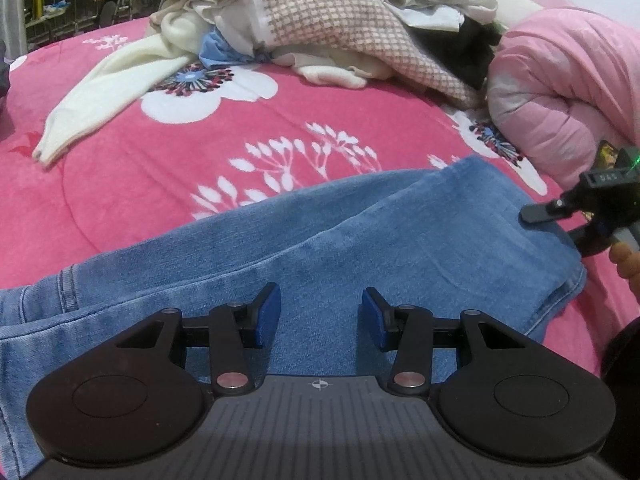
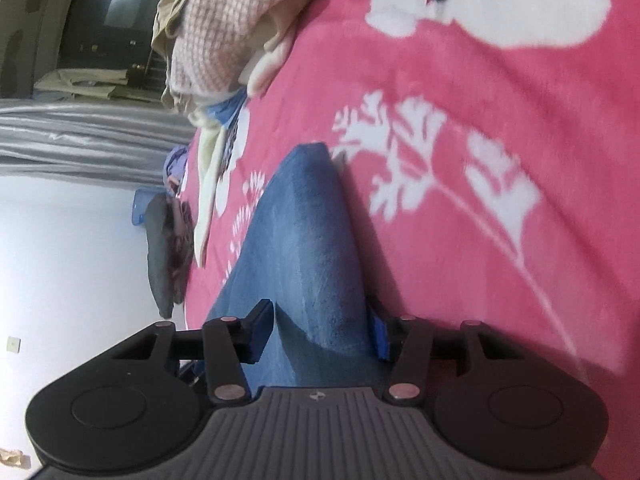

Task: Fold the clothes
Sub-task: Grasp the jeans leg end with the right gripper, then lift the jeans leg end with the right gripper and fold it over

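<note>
Jeans (image 1: 360, 232) are lying folded on the pink bedspread (image 1: 160, 168). Left gripper (image 1: 320, 312) is hovering above the denim, jaws parted, gripping nothing. Right gripper (image 2: 320, 332) is straddling the folded edge; whether its pads are pressing cannot be told.

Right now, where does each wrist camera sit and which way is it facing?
Left wrist: above the jeans, facing the clothes pile; shows left gripper open, right gripper, fingers.
Right wrist: rolled sideways at the jeans' edge, along the pink blanket; right gripper straddles denim.
Shared: jeans, blanket, pile.
</note>
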Tool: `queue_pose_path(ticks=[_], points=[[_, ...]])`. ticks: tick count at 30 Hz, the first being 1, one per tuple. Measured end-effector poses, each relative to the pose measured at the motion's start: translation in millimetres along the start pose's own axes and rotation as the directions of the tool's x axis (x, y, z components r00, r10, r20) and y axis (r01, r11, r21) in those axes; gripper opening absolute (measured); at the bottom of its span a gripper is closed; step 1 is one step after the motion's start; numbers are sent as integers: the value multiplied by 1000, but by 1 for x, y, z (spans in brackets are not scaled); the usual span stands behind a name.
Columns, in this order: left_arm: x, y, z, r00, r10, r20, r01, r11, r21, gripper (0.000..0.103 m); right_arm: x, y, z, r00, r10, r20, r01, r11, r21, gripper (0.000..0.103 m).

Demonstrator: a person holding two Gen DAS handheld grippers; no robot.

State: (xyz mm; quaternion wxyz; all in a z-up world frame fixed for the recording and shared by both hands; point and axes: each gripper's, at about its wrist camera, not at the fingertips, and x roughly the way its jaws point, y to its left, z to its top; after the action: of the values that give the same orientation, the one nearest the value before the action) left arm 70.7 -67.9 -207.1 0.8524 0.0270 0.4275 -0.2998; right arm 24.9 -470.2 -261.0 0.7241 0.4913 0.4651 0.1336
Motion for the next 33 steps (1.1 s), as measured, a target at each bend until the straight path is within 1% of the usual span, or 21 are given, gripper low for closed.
queue_pose_path(ticks=[2, 4, 7, 9, 12, 14, 16, 17, 20, 23, 27, 29, 30, 32, 33], points=[[-1, 1, -1, 1000, -4, 7, 4, 1000, 0, 45, -1, 2, -3, 1000, -20, 13, 20, 1000, -7, 39], [-2, 1, -2, 1000, -9, 13, 9, 1000, -3, 45, -2, 5, -6, 999, -32, 29, 32, 999, -15, 33], [-8, 3, 0, 1000, -18, 12, 19, 999, -29, 45, -4, 10, -12, 998, -39, 54, 40, 999, -28, 27], [-14, 3, -1, 999, -31, 21, 31, 999, -27, 45, -5, 13, -15, 997, -33, 70, 35, 999, -22, 25], [-21, -2, -5, 998, -65, 12, 65, 998, 22, 45, -6, 14, -18, 996, -28, 83, 29, 1000, -11, 25], [-22, -10, -10, 997, -75, -5, 76, 994, 80, 47, -7, 15, -20, 995, -25, 92, 25, 1000, -3, 25], [-18, -17, -18, 998, -62, -28, 65, 988, 139, 50, -6, 14, -20, 995, -25, 96, 24, 1000, 8, 25], [-16, -21, -23, 999, -41, -28, 45, 983, 176, 51, -6, 14, -20, 995, -25, 96, 24, 1000, 14, 25], [-17, -32, -32, 1000, -7, 0, 7, 967, 256, 53, -4, 13, -19, 995, -27, 96, 24, 999, 29, 27], [-17, -32, -32, 1000, -7, 2, 6, 967, 254, 54, -3, 10, -17, 995, -31, 96, 26, 999, 47, 30], [-16, -29, -32, 1000, -16, 2, 15, 967, 254, 54, 1, 8, -16, 995, -35, 89, 30, 998, 61, 37], [-18, -31, -35, 1000, -15, 5, 13, 966, 260, 55, 3, 9, -16, 995, -43, 85, 39, 998, 48, 37], [-18, -31, -36, 1000, -14, 7, 12, 965, 262, 55, 3, 11, -16, 995, -47, 87, 44, 998, 36, 36], [-18, -32, -37, 1000, -14, 7, 12, 964, 266, 55, 3, 15, -18, 994, -54, 92, 54, 999, 7, 28], [-18, -32, -37, 1000, -14, 7, 12, 963, 270, 56, 2, 17, -19, 994, -54, 96, 54, 999, -4, 26]])
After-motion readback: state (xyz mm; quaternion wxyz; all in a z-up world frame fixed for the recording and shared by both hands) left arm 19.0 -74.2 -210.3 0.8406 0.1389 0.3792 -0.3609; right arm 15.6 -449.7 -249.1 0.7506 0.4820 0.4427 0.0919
